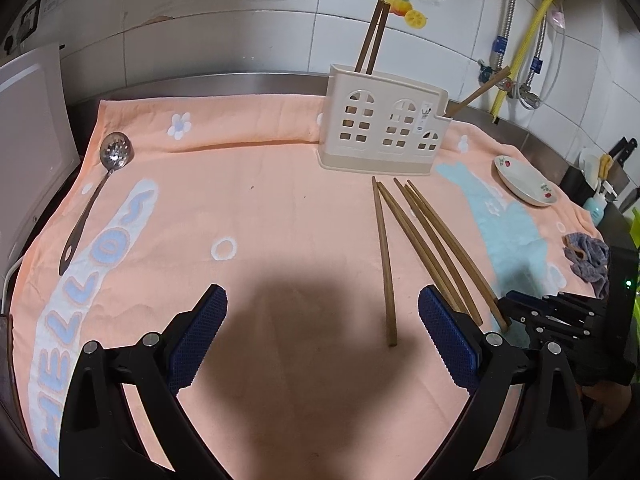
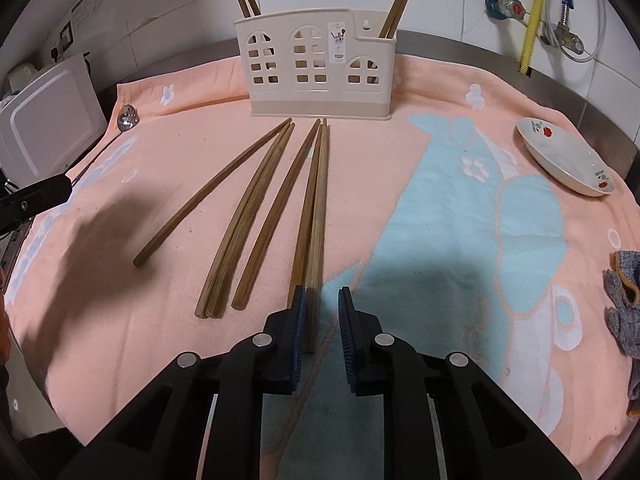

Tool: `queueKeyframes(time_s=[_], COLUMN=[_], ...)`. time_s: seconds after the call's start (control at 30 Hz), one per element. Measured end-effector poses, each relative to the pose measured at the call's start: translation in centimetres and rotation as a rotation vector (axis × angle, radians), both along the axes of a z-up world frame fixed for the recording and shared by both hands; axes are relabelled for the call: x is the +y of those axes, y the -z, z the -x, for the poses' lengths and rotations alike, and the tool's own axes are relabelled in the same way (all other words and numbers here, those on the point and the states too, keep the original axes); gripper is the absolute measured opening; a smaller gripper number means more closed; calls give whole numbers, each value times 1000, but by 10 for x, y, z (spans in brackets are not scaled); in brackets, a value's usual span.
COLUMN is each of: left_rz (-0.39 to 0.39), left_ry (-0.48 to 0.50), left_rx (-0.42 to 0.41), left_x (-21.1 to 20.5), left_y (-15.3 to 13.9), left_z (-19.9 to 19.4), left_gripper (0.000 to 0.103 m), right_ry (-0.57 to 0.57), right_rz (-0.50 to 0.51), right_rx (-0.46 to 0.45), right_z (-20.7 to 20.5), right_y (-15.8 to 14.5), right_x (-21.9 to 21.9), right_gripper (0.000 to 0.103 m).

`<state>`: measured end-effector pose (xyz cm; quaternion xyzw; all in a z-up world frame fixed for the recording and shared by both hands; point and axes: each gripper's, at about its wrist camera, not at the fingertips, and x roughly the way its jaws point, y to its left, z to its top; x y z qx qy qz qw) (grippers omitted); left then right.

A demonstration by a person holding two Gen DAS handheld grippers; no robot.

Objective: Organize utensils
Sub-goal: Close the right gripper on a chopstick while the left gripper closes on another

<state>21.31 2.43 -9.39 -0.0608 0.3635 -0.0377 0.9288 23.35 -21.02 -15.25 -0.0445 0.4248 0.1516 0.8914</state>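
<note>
The left gripper (image 1: 322,334), black with blue ribbed pads, fills the bottom of the frame with its jaws standing wide apart over a peach-orange towel (image 1: 260,208) printed with pale blue letters. Right of centre, several long brown wooden chopsticks (image 1: 424,248) lie loose on the towel, fanned towards the lower right. Above them stands a cream plastic utensil holder with window-shaped cut-outs (image 1: 380,124), with more chopsticks upright inside. A slotted metal spoon (image 1: 100,188) lies at the left. A small white dish with red flowers (image 1: 524,184) rests at the right, near a grey crumpled cloth (image 1: 588,258). The right gripper (image 1: 520,312) shows at the lower right edge.
</note>
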Motion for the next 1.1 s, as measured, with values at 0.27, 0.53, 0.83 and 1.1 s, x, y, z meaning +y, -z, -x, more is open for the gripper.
queueKeyframes(time_s=[0.27,0.53,0.83,1.1], left_rz=[0,1,2,10], left_ry=[-1,5,42,79], left_rx=[4,8,18,40], left_x=[0,-2,-14,-27], left_y=[1,3,9,15], left_z=[0,0,-5,-12], left_gripper=[95,95,94,86], right_ry=[-6,-1,6,15], right_rz=[27,47,45,32], right_rx=[3,-18,-25,-47], right_z=[-2,-3,-2,1], right_y=[4,5,4,-4], right_x=[6,10,6,-1], right_gripper=[14,12,7,7])
